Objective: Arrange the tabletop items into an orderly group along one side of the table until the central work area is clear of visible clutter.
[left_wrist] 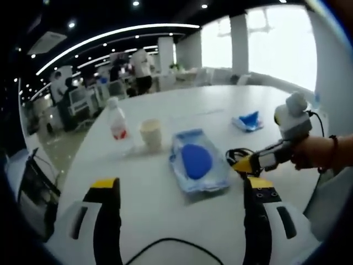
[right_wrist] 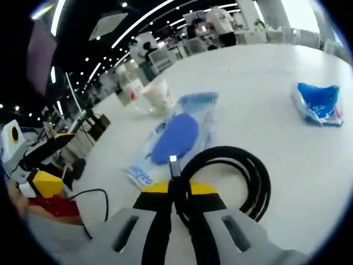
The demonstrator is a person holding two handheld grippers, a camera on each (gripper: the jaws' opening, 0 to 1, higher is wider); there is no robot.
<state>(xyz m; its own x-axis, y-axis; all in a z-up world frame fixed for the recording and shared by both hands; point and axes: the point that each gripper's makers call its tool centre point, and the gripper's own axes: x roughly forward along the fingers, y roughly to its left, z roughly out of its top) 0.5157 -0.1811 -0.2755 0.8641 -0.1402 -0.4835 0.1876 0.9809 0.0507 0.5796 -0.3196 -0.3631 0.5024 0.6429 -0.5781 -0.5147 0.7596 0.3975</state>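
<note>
In the right gripper view, the right gripper (right_wrist: 175,193) is clenched on a coiled black cable (right_wrist: 242,165), its yellow-tipped jaws pressed together over the strands low in the frame. The cable's plug end (right_wrist: 173,162) stands just above the jaws and the loop lies to their right on the white table (right_wrist: 265,94). The cable looks light and springy; a grip across the bundled strands, as here, should keep the coil from unwinding, whereas holding one strand would likely let it trail.

In the left gripper view, the left gripper (left_wrist: 181,193) is released, its jaws wide apart at the bottom and nothing between them. Ahead of it, at frame centre, lies a clear plastic packet with a blue item inside (left_wrist: 197,161): soft, light and probably slippery, best pinched at an edge. To its left stand a paper cup (left_wrist: 150,133), easily crushed, and a small plastic bottle (left_wrist: 117,122) with a red label. A smaller blue packet (left_wrist: 248,121) lies well apart at centre right.
</note>
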